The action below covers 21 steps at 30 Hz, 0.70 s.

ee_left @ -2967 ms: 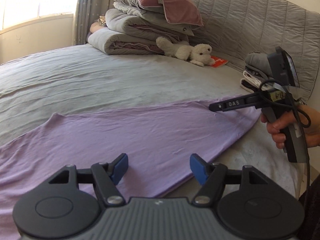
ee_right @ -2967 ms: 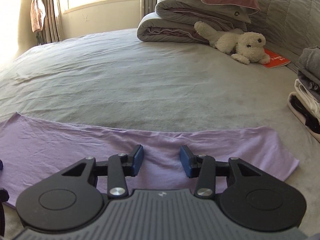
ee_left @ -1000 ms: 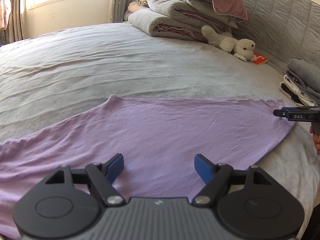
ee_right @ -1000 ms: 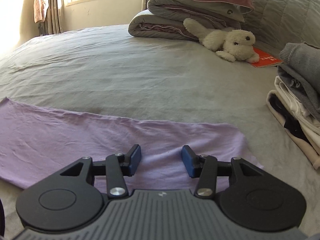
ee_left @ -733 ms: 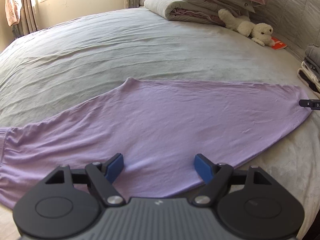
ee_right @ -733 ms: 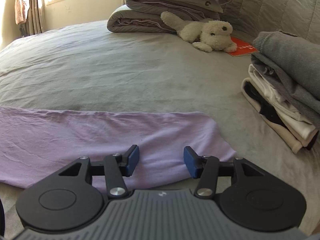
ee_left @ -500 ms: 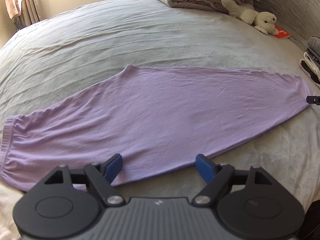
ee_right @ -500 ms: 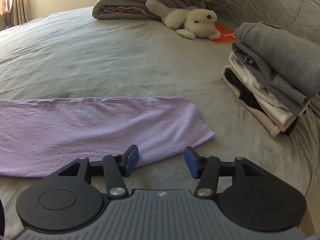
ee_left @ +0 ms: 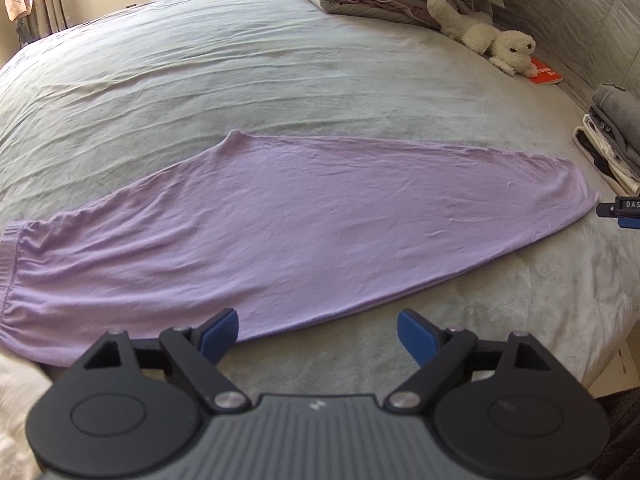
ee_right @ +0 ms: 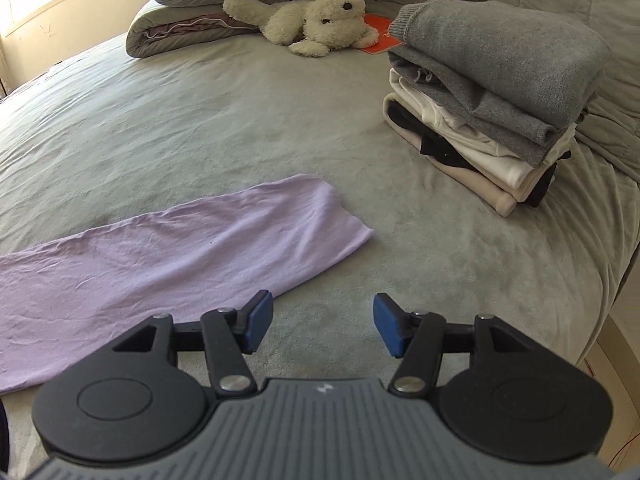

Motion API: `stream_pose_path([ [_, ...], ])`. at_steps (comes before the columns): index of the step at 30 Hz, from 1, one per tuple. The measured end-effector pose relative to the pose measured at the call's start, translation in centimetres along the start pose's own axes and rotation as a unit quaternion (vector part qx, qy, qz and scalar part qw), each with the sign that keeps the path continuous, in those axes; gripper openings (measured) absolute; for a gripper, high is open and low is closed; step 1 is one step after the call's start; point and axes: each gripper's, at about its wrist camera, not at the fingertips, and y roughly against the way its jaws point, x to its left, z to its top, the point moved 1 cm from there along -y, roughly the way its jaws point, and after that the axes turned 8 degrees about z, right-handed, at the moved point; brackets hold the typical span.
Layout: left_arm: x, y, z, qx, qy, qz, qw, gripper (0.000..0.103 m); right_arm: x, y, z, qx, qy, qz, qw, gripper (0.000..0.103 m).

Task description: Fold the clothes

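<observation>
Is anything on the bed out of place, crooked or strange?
Nothing is damaged or spilled. The purple garment lies flat on the bed, only lightly wrinkled. The stack of folded clothes leans a little but stands. A plush toy lies partly on an orange booklet.

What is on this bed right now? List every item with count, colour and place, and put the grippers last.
purple garment: one, lilac, spread flat along the bed's near edge.
folded clothes pile: one stack, grey on top over white, cream and black, on the right by the bed's edge.
plush toy: one, cream-white, lying at the far end.
red booklet: one, partly under the toy.
folded bedding: one pile, grey, behind the toy.
bed sheet: grey, under everything.
left gripper: blue pads, jaws opening, nothing between them.
right gripper: blue pads, jaws opening, nothing between them.
</observation>
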Motion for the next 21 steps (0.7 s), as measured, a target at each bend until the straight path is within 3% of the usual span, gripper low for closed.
stream_pose_path([
  [21,1.1,-1.8,0.5,0.007,0.014,0.003,0.9999,0.09,-1.1,-3.6,1.1,-0.038,-0.018,-0.009,0.999,0.059],
])
